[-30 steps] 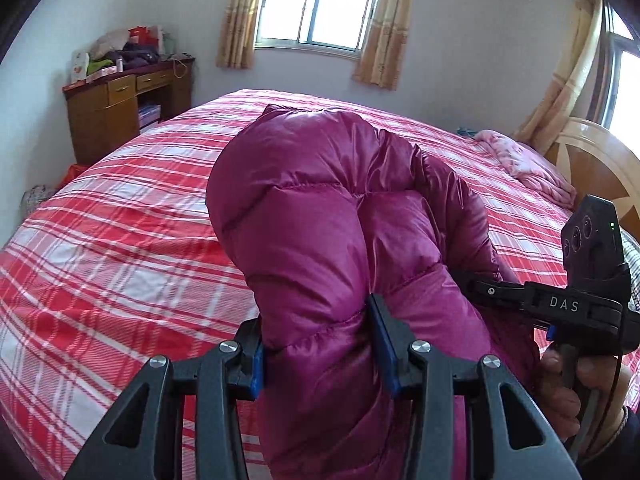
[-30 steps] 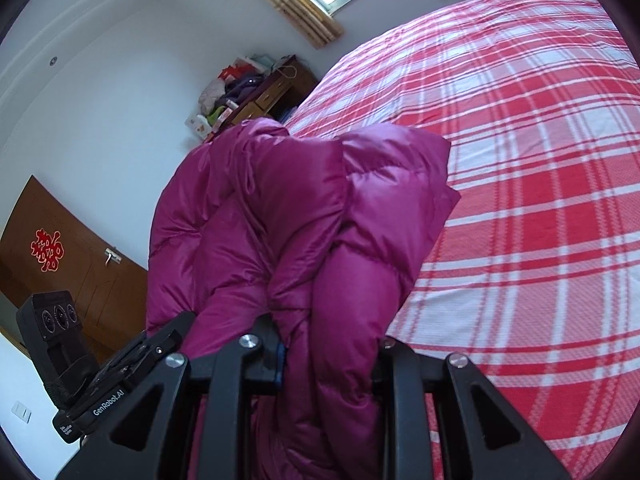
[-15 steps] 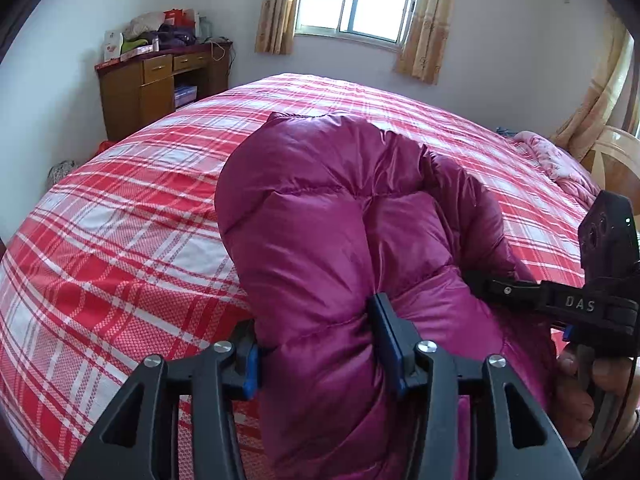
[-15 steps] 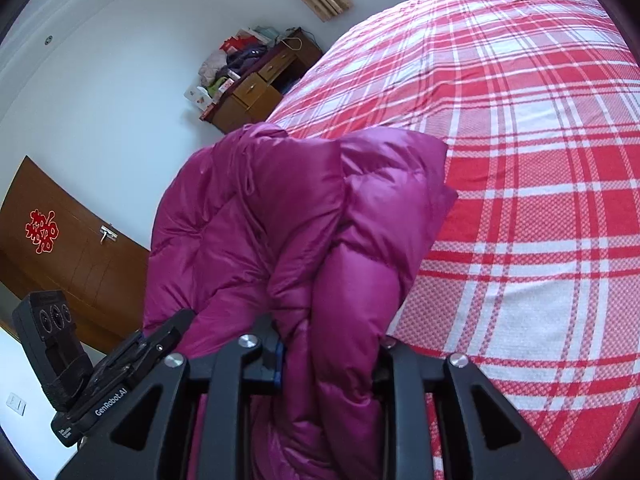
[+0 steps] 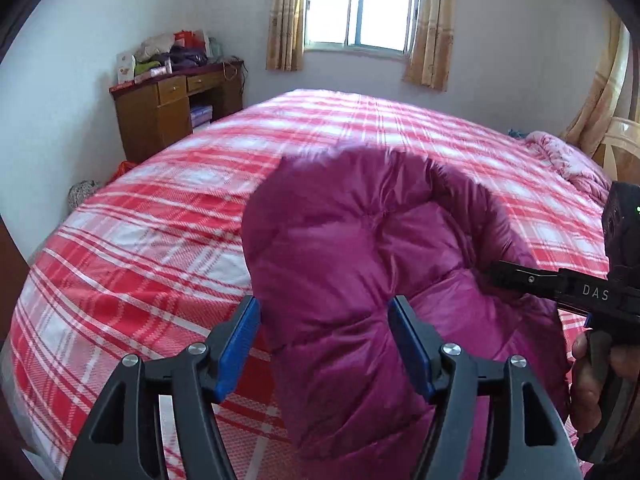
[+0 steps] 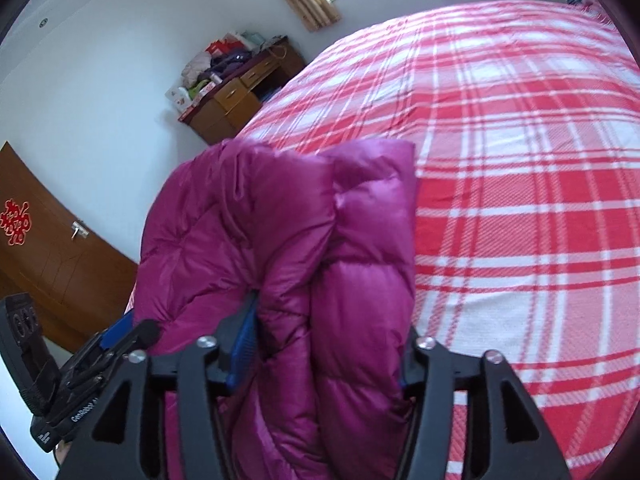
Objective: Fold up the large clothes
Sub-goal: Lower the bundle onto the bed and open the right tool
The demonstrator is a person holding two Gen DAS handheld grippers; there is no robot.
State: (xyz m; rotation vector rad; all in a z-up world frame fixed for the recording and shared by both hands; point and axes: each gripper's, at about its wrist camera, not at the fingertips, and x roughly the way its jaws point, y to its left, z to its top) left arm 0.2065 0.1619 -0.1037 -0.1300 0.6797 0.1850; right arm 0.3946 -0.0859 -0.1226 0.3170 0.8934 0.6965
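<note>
A bulky magenta down jacket [image 5: 360, 264] is bunched over the near part of a bed with a red and white plaid cover [image 5: 160, 248]. My left gripper [image 5: 324, 332] is open, its blue pads [image 5: 240, 344] spread apart, and the jacket sits between them without being pinched. My right gripper [image 6: 328, 344] has the folded jacket [image 6: 280, 240] bunched between its fingers, gripping a thick fold. The right gripper's body also shows in the left wrist view [image 5: 580, 292] at the jacket's right side.
A wooden desk [image 5: 172, 108] piled with clutter stands by the far left wall under a curtained window [image 5: 360, 8]. A pink blanket [image 5: 568, 160] lies at the bed's far right by a wooden headboard. A brown door [image 6: 48, 248] is at the left.
My left gripper has opened and let go of the jacket. The jacket has sunk lower toward the bed. My right gripper keeps its hold.
</note>
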